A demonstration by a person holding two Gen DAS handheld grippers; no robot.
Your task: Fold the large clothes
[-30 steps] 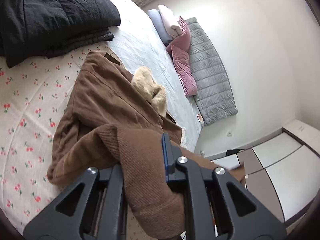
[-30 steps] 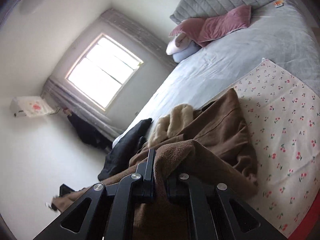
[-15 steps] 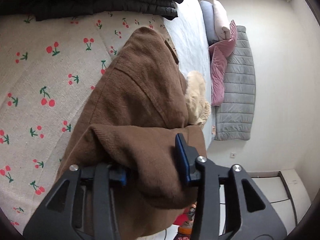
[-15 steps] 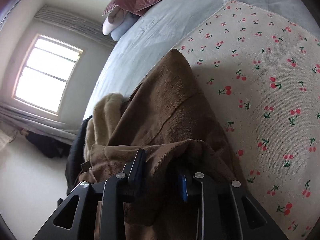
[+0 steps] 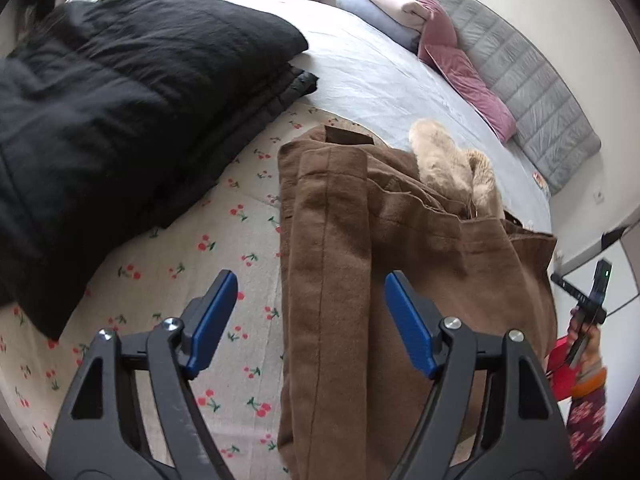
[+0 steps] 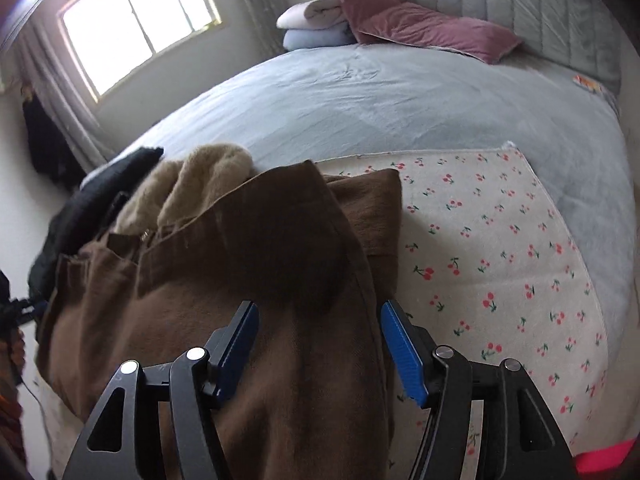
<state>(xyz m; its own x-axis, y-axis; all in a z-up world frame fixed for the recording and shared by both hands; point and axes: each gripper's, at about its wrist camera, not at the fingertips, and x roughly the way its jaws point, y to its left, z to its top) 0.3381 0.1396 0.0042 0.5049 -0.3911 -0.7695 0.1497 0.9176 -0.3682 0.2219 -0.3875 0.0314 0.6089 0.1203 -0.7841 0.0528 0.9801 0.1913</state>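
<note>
Brown coat [image 5: 400,264] folded into a long bundle on the cherry-print mat [image 5: 168,272] spread on the bed [image 5: 376,80]. Cream fleece lining [image 5: 452,168] poking out at the coat's far end, toward the pillows. Folded sleeve edge running along the coat's left side, next to bare mat.

Left gripper [image 5: 310,318] hovering over the coat's near end, jaws wide open, blue pads clear of the cloth, nothing held. Right gripper [image 6: 318,350] also above the coat's near end, jaws spread open either side of a fabric ridge; contact with the cloth cannot be told.

Black quilted jacket [image 5: 120,92] piled left of the coat, partly on the mat. Pink pillow [image 5: 464,72], grey quilted headboard cushion [image 5: 528,80] and a stack of folded white and blue blankets [image 5: 388,4] beyond the coat at the head of the bed. Window [image 6: 136,20] with curtains on the wall beyond the coat in the right wrist view. Person's hand holding the right gripper handle [image 5: 588,304] visible right of the coat in the left wrist view.
</note>
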